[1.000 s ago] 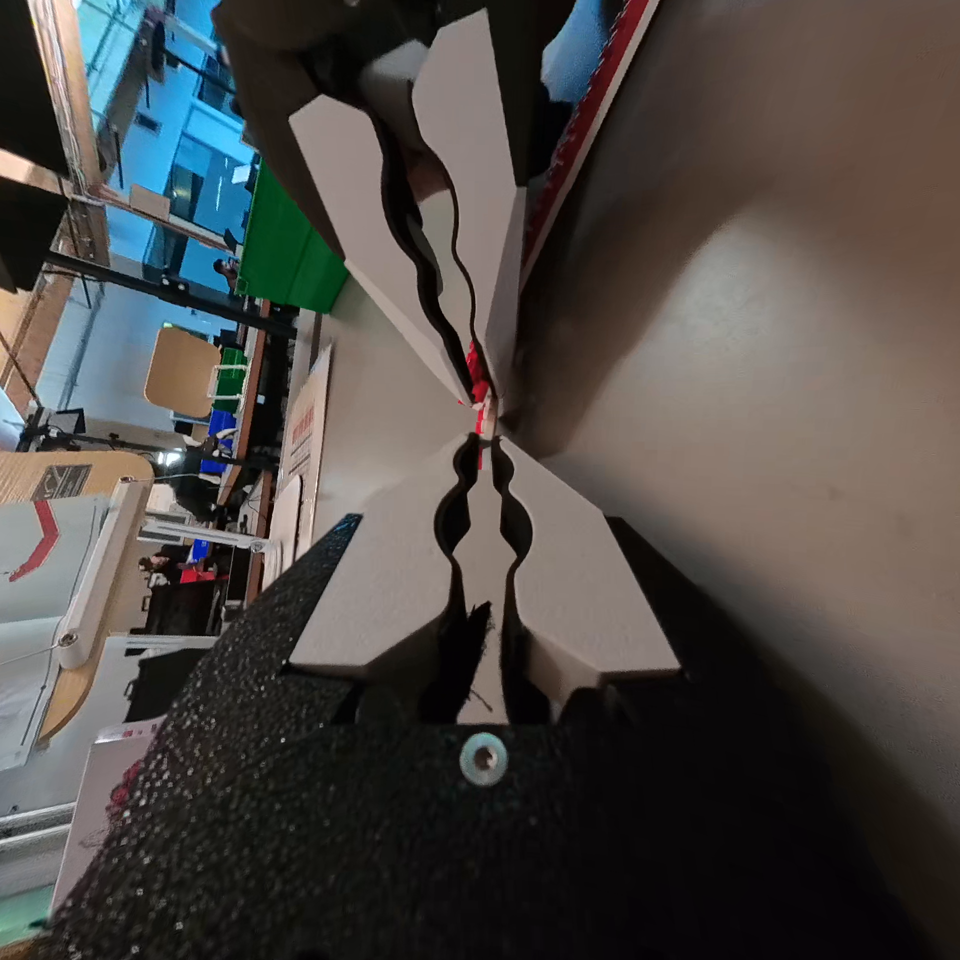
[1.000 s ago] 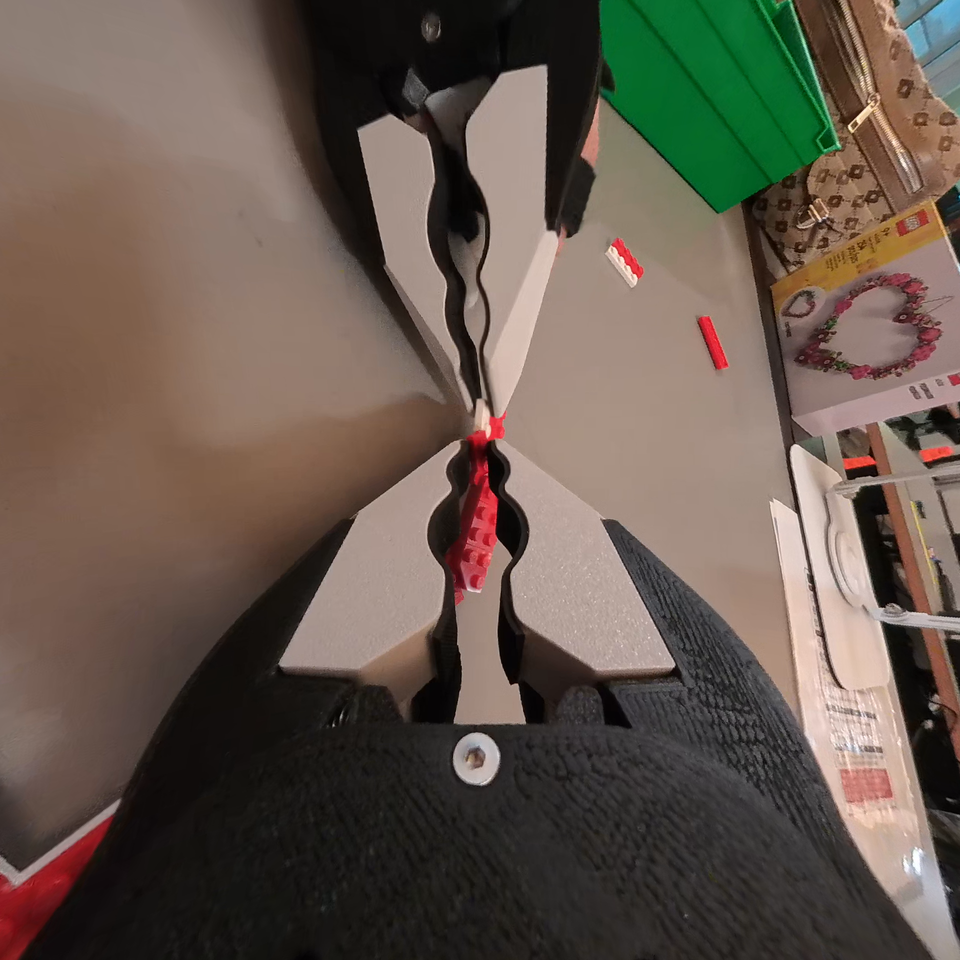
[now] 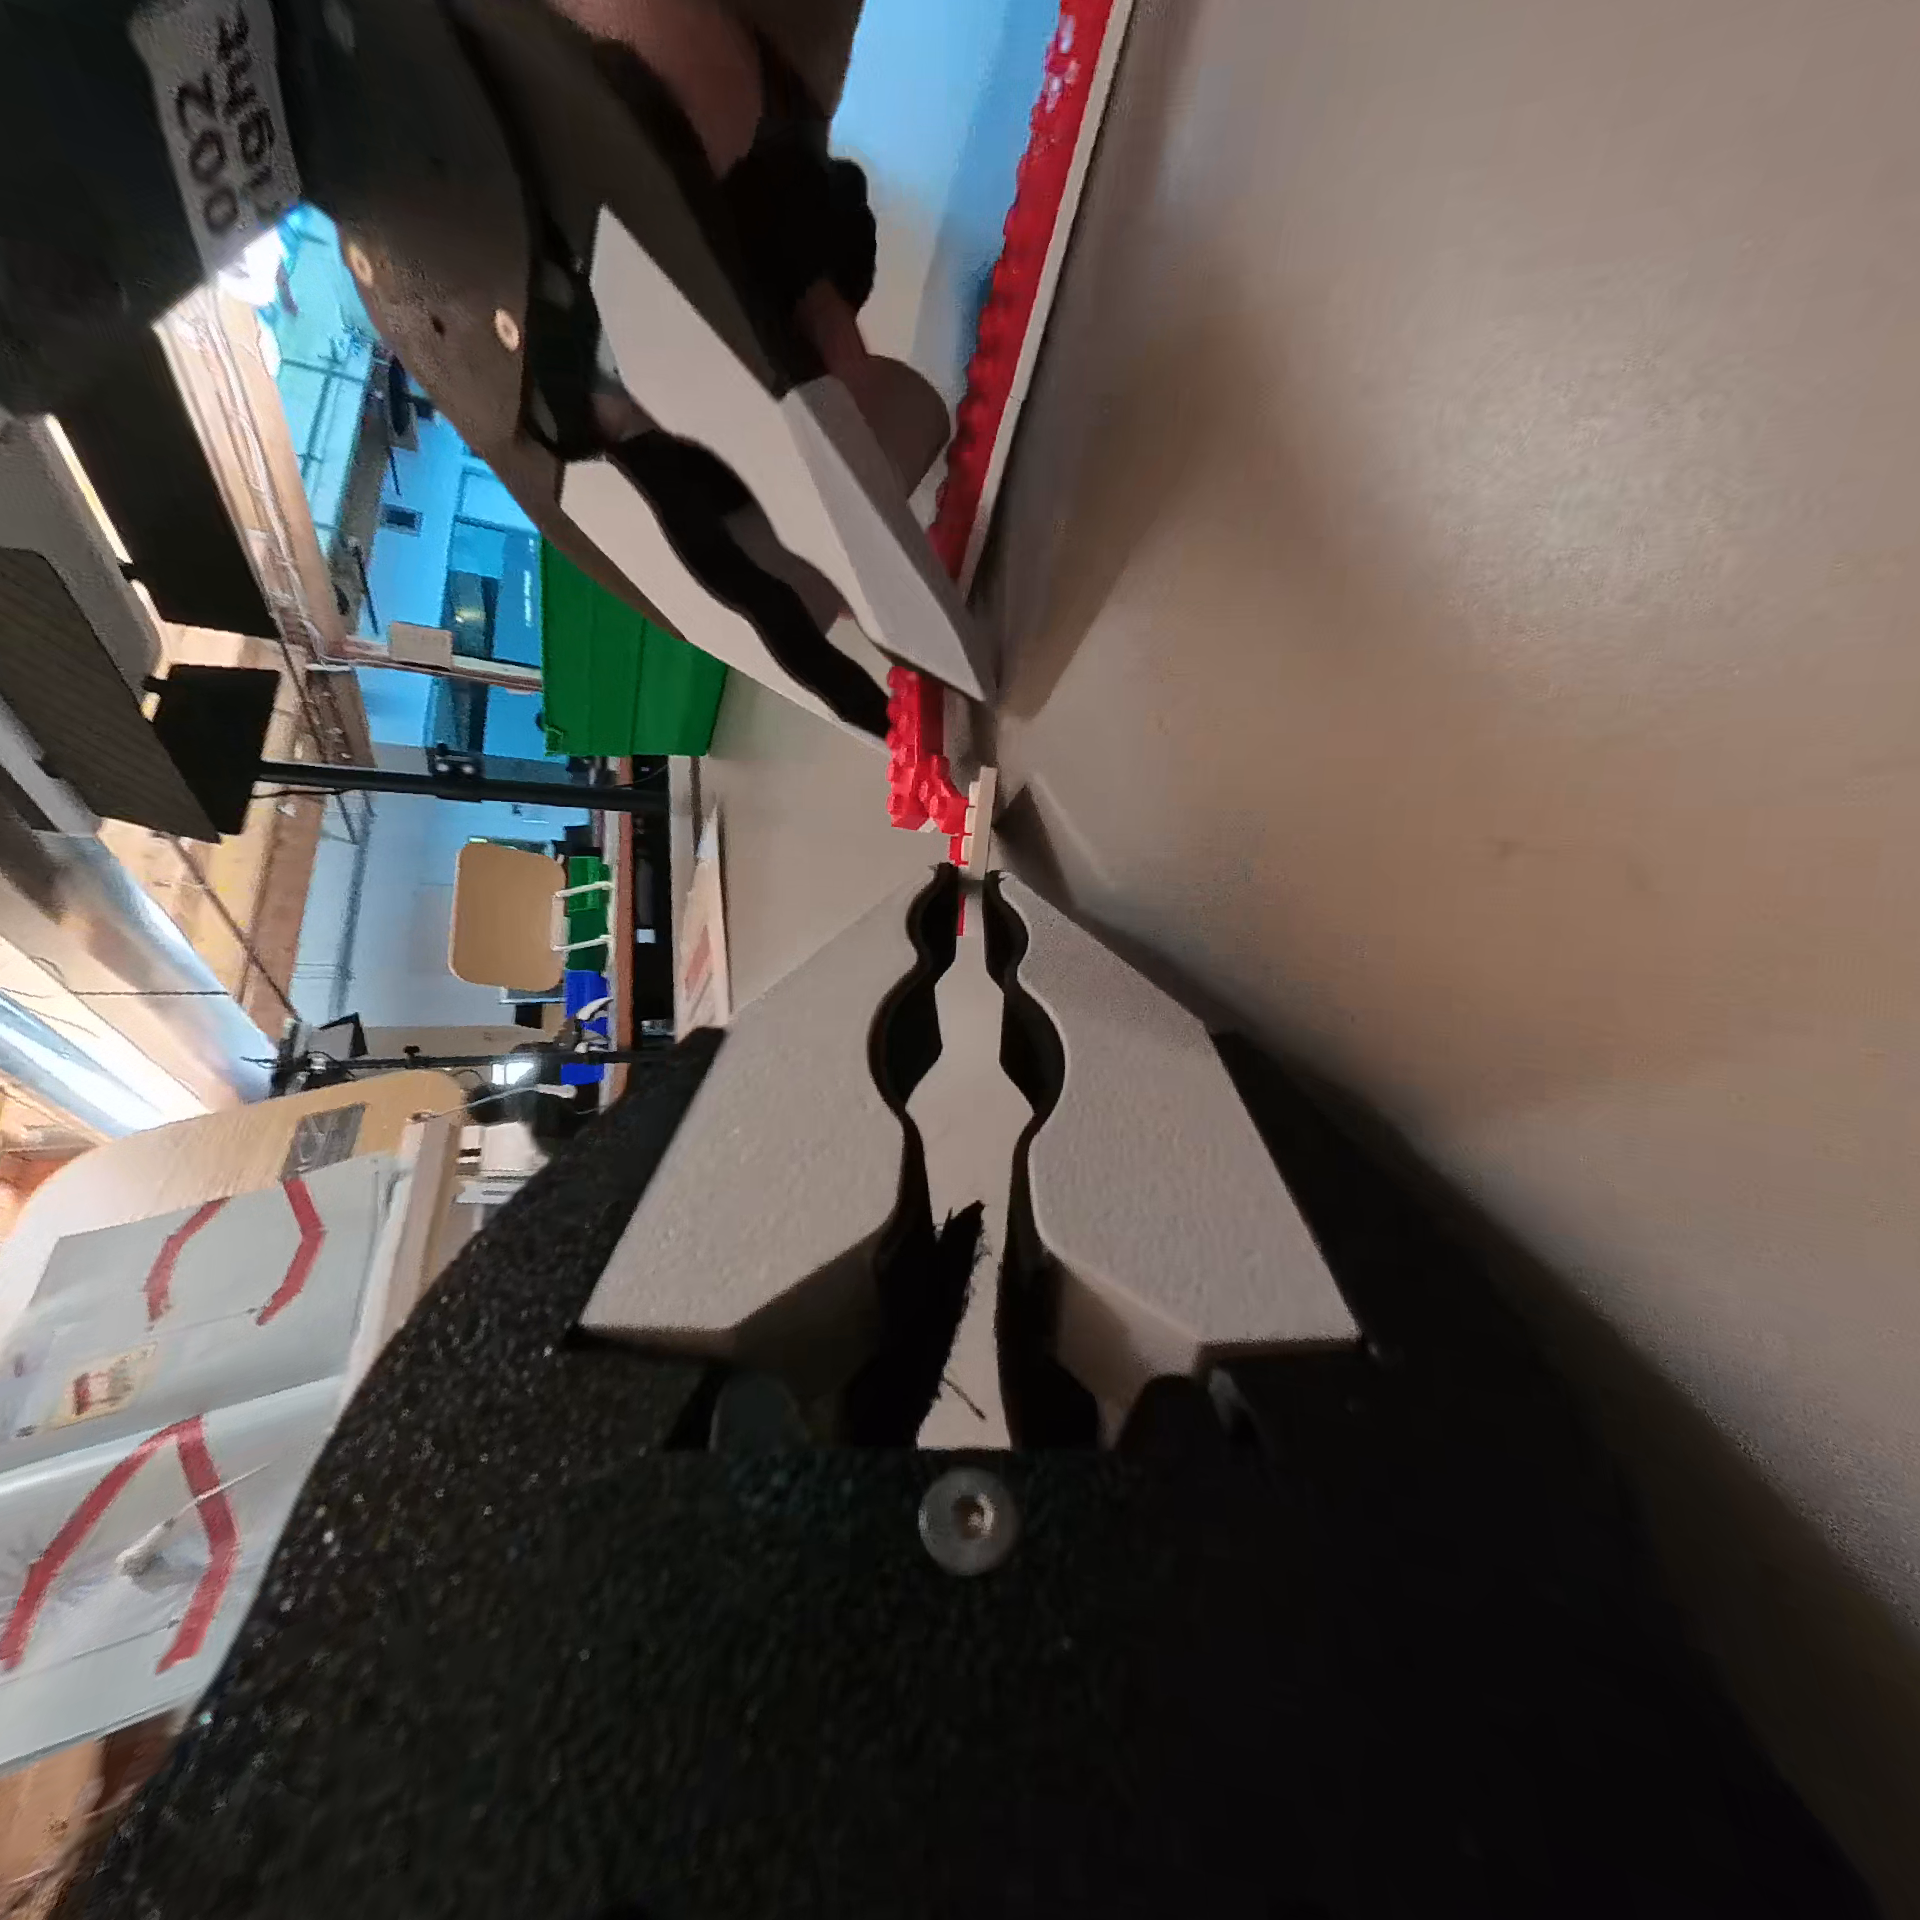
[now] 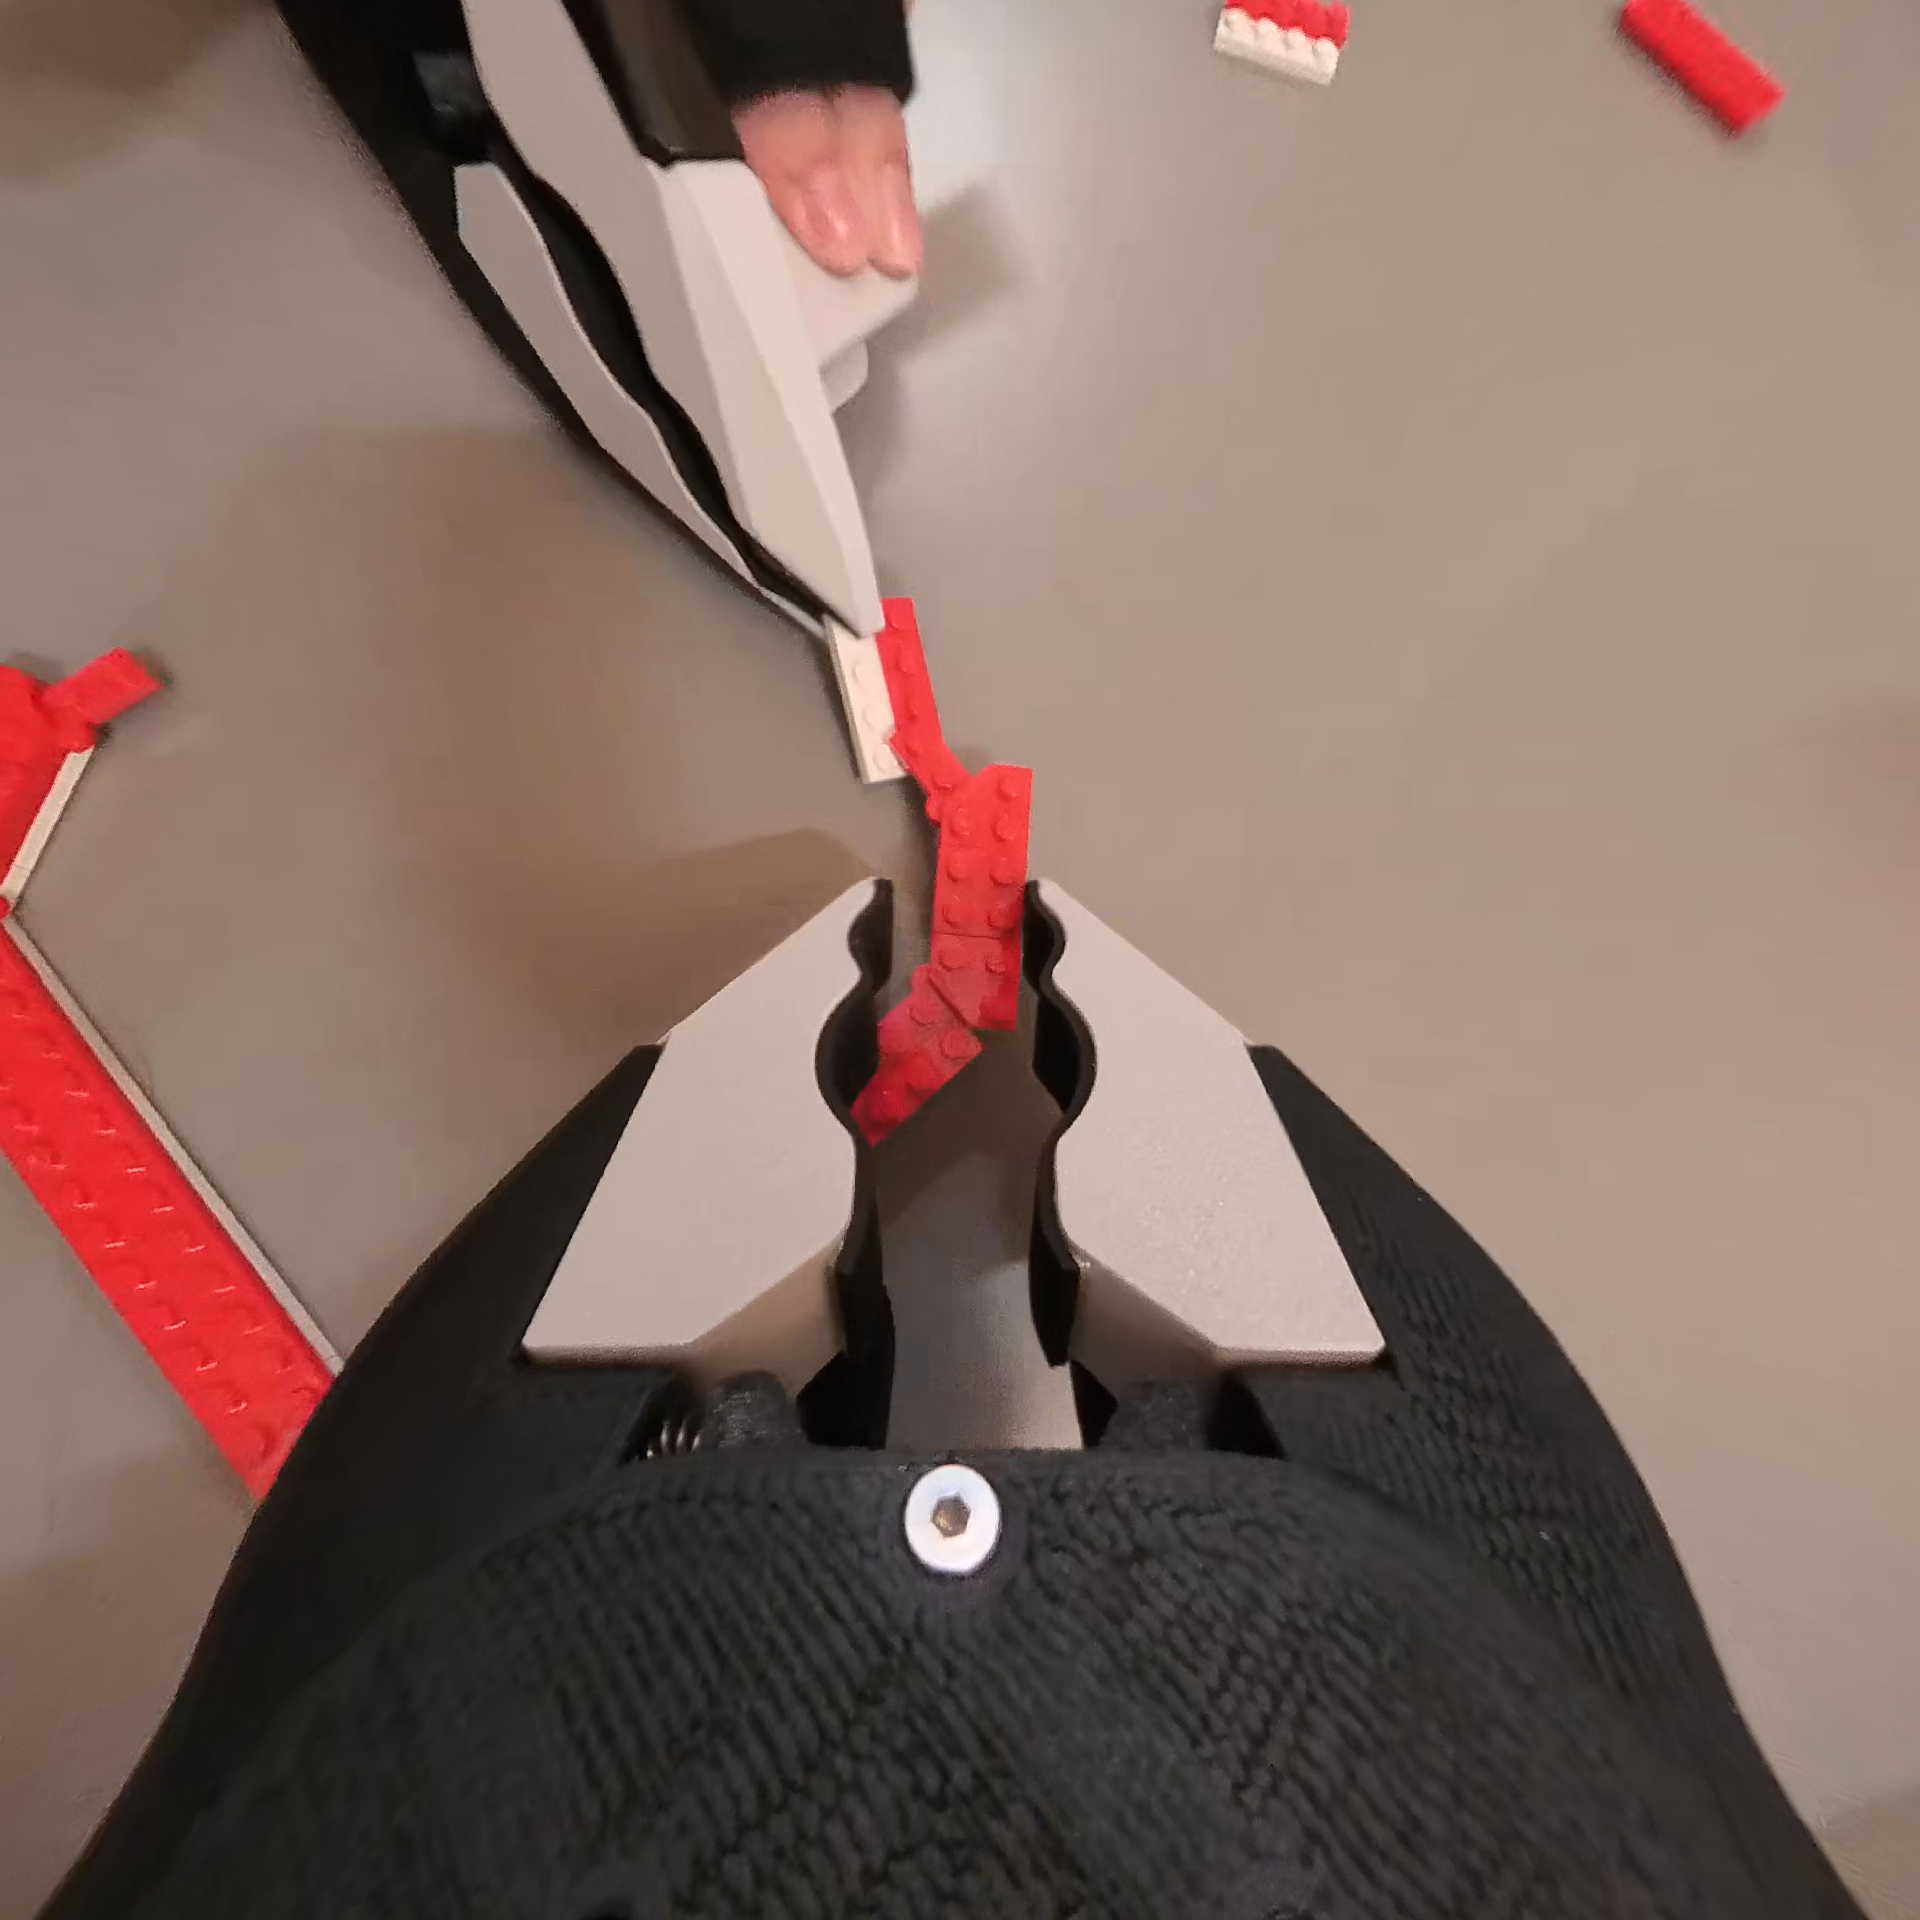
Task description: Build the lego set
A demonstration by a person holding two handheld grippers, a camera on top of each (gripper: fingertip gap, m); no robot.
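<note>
Red chain (image 4: 971,914) between both grippers, over grey table (image 4: 1455,623).
Right gripper (image 4: 958,896) spread, chain loose between fingers, apparently untouched. Left gripper (image 4: 847,618) pressed together at chain's far white end (image 4: 868,707). Loose bricks (image 4: 1283,31) far right.

A jointed chain of red plates (image 4: 966,914) with one white plate (image 4: 864,707) at its far end lies on the table, bending toward 11 o'clock. A long red-and-white strip (image 4: 125,1184) lies at 9 o'clock — a red-and-white brick (image 4: 1283,31) and a red bar (image 4: 1704,62) lie apart at 1 o'clock.
</note>
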